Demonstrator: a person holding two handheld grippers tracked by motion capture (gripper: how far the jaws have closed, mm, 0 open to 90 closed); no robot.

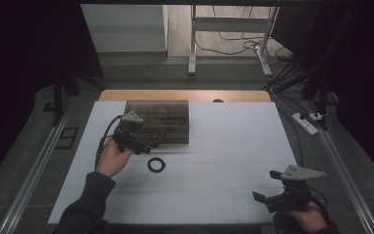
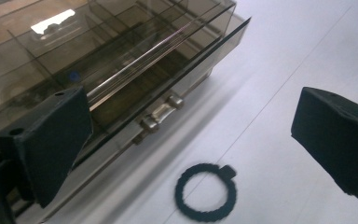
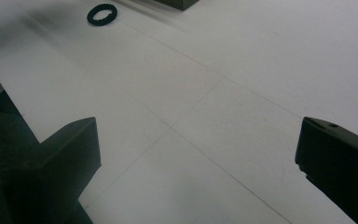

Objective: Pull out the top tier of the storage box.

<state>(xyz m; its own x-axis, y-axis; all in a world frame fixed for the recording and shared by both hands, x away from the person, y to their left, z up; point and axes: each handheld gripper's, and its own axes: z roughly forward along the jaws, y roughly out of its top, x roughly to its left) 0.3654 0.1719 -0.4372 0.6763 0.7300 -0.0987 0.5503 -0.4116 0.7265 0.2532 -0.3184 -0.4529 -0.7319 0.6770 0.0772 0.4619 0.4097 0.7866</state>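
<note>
The left gripper [image 1: 143, 145] is at the front edge of the see-through box [image 1: 158, 121], close to its small metal clasp [image 2: 157, 119]. Its jaws are wide open and hold nothing. One jaw sits up against the front of the box, and the other hangs out over the white worktop [image 1: 224, 146].

The black ring [image 1: 156, 165] lies flat on the worktop, just in front of the box and near the left gripper. Nothing touches it.

The right gripper [image 1: 272, 187] waits far off at the near right corner. Its jaws are also wide open and empty.

What could go wrong? The ring is thin and flat, so the jaws may slide over it and push it away instead of picking it up. It has a tiny tab on its rim that could catch and make it spin. The lid of the box looks open just a crack. If the jaw bumps the box, the box could slide back or the lid could drop shut. The box is light-looking, and no gripper holds it steady.
</note>
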